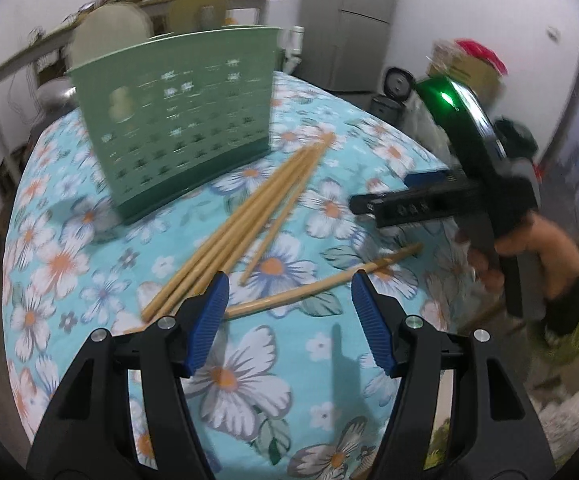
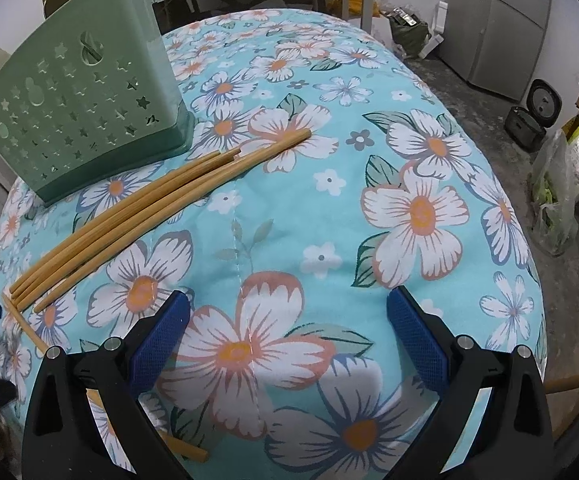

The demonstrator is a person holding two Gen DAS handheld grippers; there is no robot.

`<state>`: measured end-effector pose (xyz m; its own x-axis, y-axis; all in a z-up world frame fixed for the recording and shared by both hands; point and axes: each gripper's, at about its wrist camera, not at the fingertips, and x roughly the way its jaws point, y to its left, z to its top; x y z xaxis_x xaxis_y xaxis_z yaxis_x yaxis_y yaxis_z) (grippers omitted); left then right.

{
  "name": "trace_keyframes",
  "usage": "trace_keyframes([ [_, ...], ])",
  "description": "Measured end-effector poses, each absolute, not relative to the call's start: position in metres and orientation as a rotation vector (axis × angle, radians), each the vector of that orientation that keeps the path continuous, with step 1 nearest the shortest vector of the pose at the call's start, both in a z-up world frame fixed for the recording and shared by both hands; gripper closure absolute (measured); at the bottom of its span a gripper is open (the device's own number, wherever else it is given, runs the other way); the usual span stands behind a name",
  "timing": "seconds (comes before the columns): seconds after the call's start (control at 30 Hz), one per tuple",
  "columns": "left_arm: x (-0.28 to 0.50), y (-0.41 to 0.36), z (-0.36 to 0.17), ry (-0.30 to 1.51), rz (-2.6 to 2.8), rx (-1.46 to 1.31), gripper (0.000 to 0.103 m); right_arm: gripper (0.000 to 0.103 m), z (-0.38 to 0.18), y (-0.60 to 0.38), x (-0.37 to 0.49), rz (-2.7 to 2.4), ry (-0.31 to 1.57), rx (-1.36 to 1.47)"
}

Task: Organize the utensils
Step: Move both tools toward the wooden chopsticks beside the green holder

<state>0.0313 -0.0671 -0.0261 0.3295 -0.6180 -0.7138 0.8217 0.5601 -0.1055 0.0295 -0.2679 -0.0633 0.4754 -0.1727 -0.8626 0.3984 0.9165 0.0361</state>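
Note:
A green perforated utensil holder stands upright on the floral tablecloth. Several bamboo chopsticks lie bundled beside its base. One loose chopstick lies crosswise on the cloth just beyond my left gripper, which is open with nothing pressed between its blue pads. My right gripper hangs open over bare cloth, right of the bundle. In the left wrist view that right gripper shows from the side, held by a hand.
The round table's edge curves away on all sides. A grey cabinet stands by the wall. A rice cooker and plastic bags sit on the floor to the right. Chairs stand behind the holder.

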Motion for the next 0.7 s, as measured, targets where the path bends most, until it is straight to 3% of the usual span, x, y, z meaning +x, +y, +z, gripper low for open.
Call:
trace_keyframes([
  [0.7,-0.005,-0.119,-0.037,0.637,-1.135,0.607,0.043,0.006,-0.057,-0.308,0.013,-0.140,0.945,0.530],
])
